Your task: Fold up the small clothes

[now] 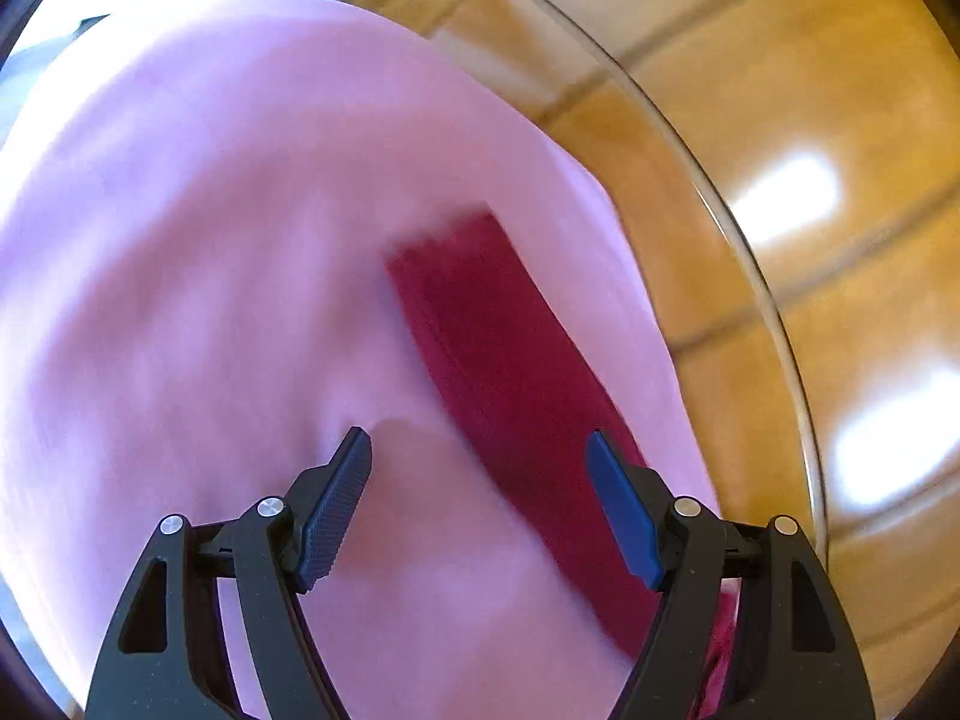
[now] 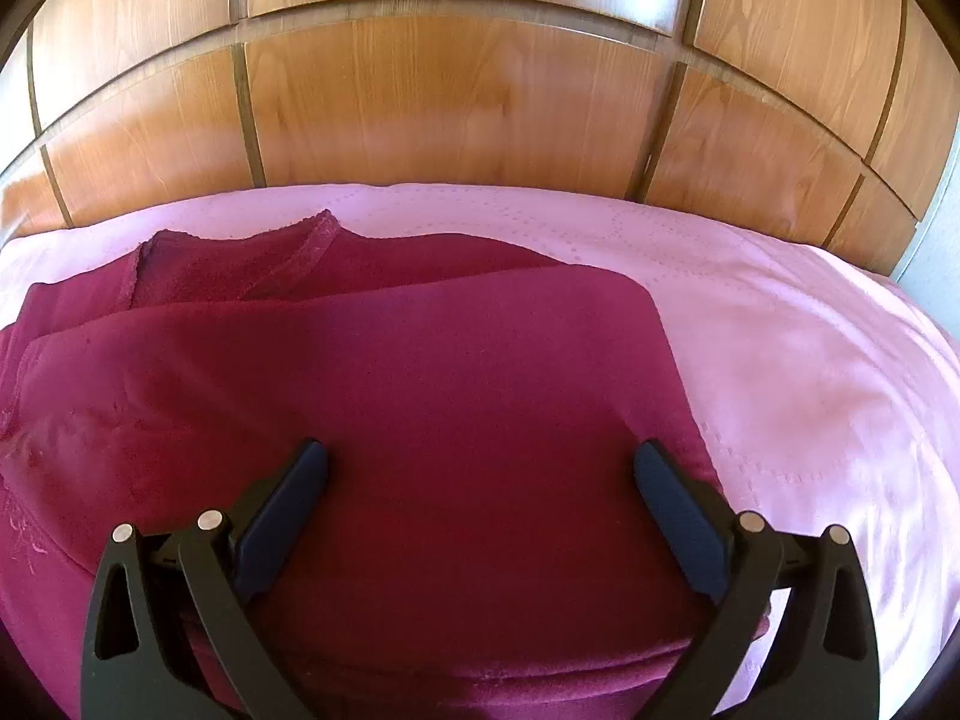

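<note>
A dark magenta garment (image 2: 420,372) lies on the pink bed sheet (image 2: 780,330), with one layer folded over another and a lace-trimmed edge toward the headboard. My right gripper (image 2: 480,462) is open just above the folded layer, holding nothing. In the blurred left wrist view, a long strip of the same garment (image 1: 510,360) runs diagonally across the sheet (image 1: 210,240). My left gripper (image 1: 480,450) is open and empty; its right finger (image 1: 624,510) is over the strip's near part.
A wooden panelled headboard (image 2: 450,102) stands behind the bed. In the left wrist view the bed's edge curves past a glossy wooden surface (image 1: 810,240) on the right. A pale wall (image 2: 936,240) shows at far right.
</note>
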